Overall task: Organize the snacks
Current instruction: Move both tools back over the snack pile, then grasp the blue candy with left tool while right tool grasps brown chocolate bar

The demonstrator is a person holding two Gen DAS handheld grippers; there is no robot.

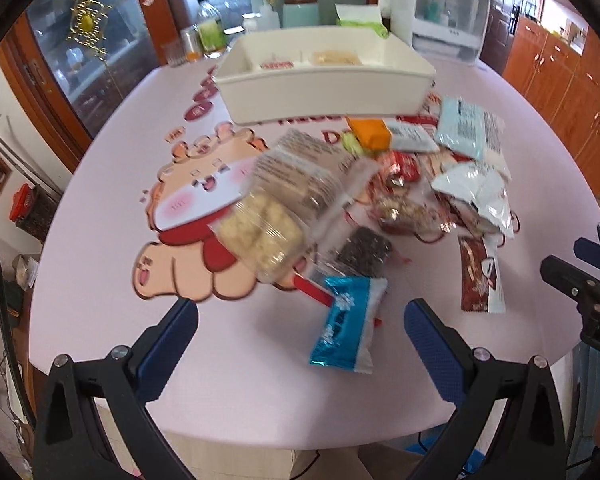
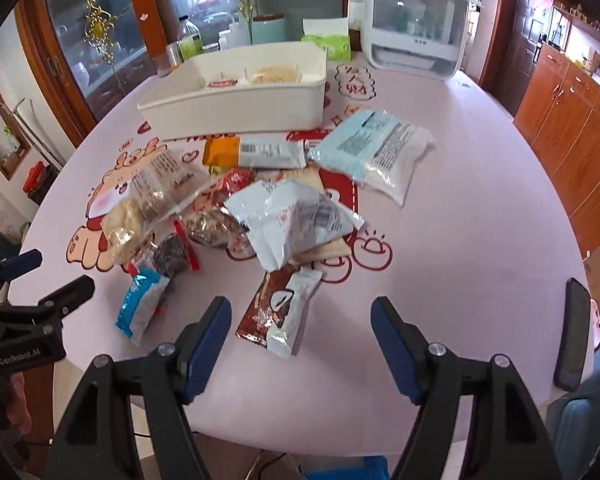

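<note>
1. A round table (image 2: 480, 216) with a pink cartoon cloth carries the whole scene; a white bin (image 2: 236, 96) stands at its far side, toward 12 o'clock from both cameras, already holding a couple of items on its floor.
2. The snack pile (image 2: 260, 200) lies loose between bin and grippers, well short of the bin.
3. The right gripper (image 2: 300, 340) hangs released, jaws spread wide and empty. A brown-and-white packet (image 2: 278, 312) lies just ahead of it at about 12 o'clock, its long axis running roughly 12 to 6, along the fingers.
4. The left gripper (image 1: 300, 344) is likewise spread and empty. A blue foil packet (image 1: 346, 320) sits between its fingers, slightly toward 1 o'clock, long axis near 12 to 6.
5. Judgement: each claw is nearest its own packet; either could close across the narrow width without turning.
</note>
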